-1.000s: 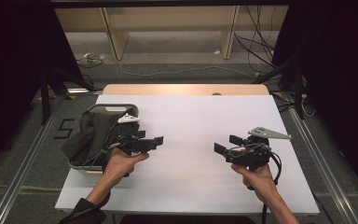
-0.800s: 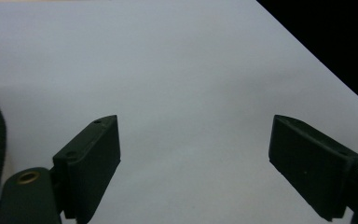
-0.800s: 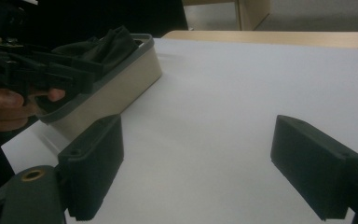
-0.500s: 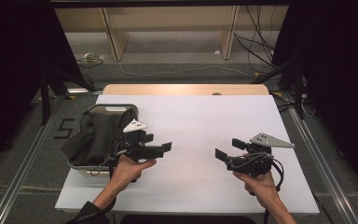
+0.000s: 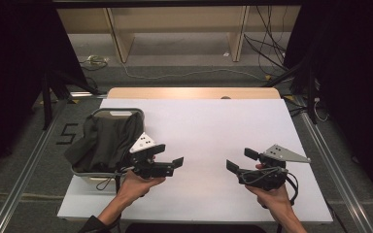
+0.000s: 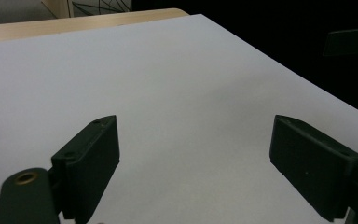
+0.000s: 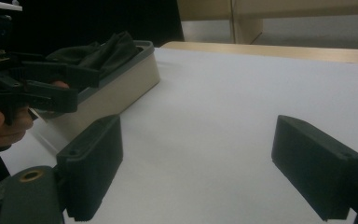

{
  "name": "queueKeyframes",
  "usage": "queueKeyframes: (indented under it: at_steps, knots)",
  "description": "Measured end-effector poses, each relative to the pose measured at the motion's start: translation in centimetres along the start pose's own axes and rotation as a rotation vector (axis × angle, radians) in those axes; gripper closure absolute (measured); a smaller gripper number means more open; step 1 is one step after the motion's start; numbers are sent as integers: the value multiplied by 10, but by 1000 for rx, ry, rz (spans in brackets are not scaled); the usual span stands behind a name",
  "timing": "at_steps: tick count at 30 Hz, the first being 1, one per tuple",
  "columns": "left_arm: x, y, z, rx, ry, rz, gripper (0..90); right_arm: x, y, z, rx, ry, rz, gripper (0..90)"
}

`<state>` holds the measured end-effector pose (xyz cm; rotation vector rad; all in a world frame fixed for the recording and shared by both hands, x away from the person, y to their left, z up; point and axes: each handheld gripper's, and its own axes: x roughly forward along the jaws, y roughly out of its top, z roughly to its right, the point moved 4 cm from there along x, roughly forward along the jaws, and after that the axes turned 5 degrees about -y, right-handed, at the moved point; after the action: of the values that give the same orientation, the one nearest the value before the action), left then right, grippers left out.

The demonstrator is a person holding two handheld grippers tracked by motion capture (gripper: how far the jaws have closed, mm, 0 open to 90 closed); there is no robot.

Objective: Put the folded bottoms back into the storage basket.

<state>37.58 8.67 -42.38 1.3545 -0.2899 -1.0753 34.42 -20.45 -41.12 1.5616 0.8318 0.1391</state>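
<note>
A person stands at a white table [image 5: 209,131] holding a set of tongs in each hand. At the table's left edge sits a shallow grey tub [image 5: 108,114] with a dark cloth [image 5: 104,141] heaped in it, some of the fabric hanging over the tub's outer side.

The left tongs [image 5: 167,158] hover just to the right of the tub, pointing toward the middle of the table. Their jaws stand wide apart with nothing between them; the left gripper view looks through the gap at bare white table. Over the last second these tongs have drifted from above the tub's near corner to the open table beside it, so they have come away from the cloth without taking it.

The right tongs [image 5: 240,161] hover near the table's right side, pointing left toward the other pair, jaws also spread and empty. They have sunk a little closer to the person's edge. In the right gripper view the tub [image 7: 121,88] and cloth [image 7: 102,51] appear beyond the left tongs [image 7: 70,86].

The cloth remains bundled in the tub, untouched by either pair. Judging from this, the work on the cloth has not begun: both pairs look ready, and the cloth has yet to be gripped and lifted out.
</note>
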Motion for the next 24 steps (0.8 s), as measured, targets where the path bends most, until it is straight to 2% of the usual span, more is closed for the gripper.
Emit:
queueKeyframes:
  at_steps: [9, 12, 16, 22, 24]
  knots:
    - [-10, -6, 11, 44, -35, 38, 152, -6, -9, -3, -18, -19, -5, 166]
    - [-10, -8, 12, 47, -37, 43, 153, -8, -12, -4, -17, -20, -7, 166]
    - [-13, -7, 12, 34, -74, 82, 143, -10, -16, -5, -14, -23, -13, 166]
    - [-18, -8, 15, 59, -75, 100, 110, -16, -18, -6, -18, -28, 9, 162]
    - [-18, -9, 16, 57, -74, 101, 99, -16, -19, -6, -19, -30, 5, 159]
